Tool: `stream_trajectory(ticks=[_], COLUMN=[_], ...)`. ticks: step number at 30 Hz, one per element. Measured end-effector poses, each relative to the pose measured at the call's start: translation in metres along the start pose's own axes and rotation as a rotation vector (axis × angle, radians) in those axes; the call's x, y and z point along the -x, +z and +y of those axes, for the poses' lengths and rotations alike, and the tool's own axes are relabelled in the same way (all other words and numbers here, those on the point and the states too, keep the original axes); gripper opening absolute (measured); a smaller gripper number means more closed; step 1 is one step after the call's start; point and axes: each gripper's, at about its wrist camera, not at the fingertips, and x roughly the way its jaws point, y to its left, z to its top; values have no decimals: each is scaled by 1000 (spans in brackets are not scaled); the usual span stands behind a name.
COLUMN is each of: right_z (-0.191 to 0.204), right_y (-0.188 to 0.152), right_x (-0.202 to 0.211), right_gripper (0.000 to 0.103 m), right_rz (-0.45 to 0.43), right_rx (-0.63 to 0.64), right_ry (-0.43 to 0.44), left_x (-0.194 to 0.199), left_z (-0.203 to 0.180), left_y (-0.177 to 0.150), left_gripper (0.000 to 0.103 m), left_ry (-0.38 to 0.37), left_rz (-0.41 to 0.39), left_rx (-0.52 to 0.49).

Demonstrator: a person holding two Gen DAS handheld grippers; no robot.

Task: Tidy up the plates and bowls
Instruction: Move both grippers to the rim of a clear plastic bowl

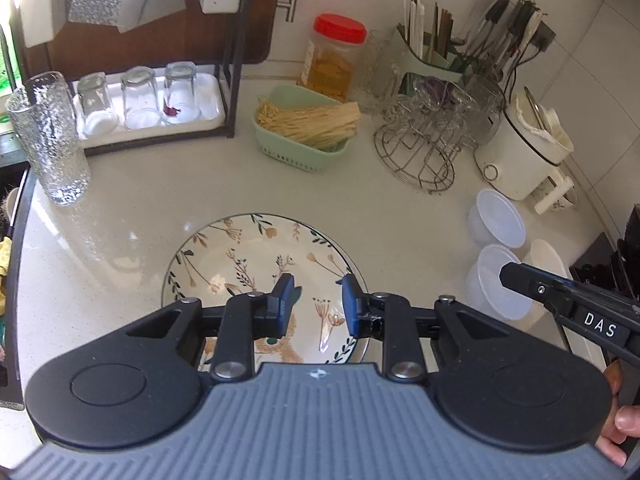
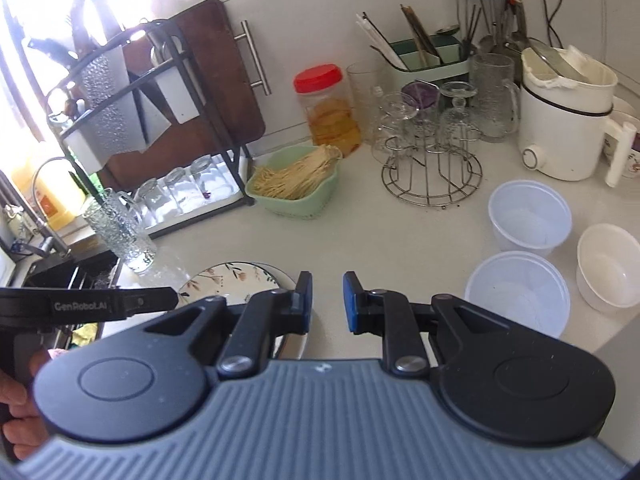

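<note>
Pale stone kitchen counter (image 1: 132, 216), tiled wall behind. Left gripper (image 1: 316, 300) held over the near side of the floral plate (image 1: 248, 248), blue-padded fingers (image 1: 285, 296) parted with nothing between them; seemingly above the plate rather than touching, hard to judge through the fisheye. Plate lying flat by the counter's front edge. Right gripper (image 2: 327, 300) likewise spread and empty, over bare counter just right of the plate (image 2: 236, 276). Toward the right edge, three bowls clustered: two translucent plastic bowls (image 2: 520, 292) (image 2: 530, 216) and a white bowl (image 2: 608, 268). Further back, mid-counter: green basket of noodles (image 1: 304, 128), wire glass rack (image 1: 424, 148), red-lidded jar (image 1: 336, 56). White cooker (image 2: 568, 120) at the back right corner. Textured glass tumbler (image 1: 50, 140) near the left edge; black shelf with upturned glasses (image 1: 140, 100) behind it.
</note>
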Motion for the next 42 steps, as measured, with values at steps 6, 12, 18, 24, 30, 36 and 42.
stream_trajectory(ticks=[6, 12, 18, 24, 30, 36, 42], right_z=[-9, -36, -74, -115, -147, -172, -193], right_y=[-5, -9, -6, -2, -1, 2, 3], right_x=[2, -2, -3, 1, -7, -18, -32], right_gripper=[21, 21, 21, 21, 21, 35, 35], right_rz=[13, 27, 40, 70, 105, 133, 171], right_rx=[-23, -58, -70, -84, -97, -101, -119], right_ry=[-56, -87, -113, -126, -147, -152, -170], left_x=[-14, -36, -60, -80, -111, -136, -167], left_z=[-18, -44, -76, -104, -136, -159, -176], left_y=[3, 4, 14, 31, 36, 38, 36], left_gripper=[29, 29, 31, 33, 39, 39, 39], left_ry=[-49, -57, -82, -85, -101, -153, -204], left_rz=[8, 19, 36, 33, 83, 132, 206], left_rx=[-32, -67, -102, -127, -169, -175, -180])
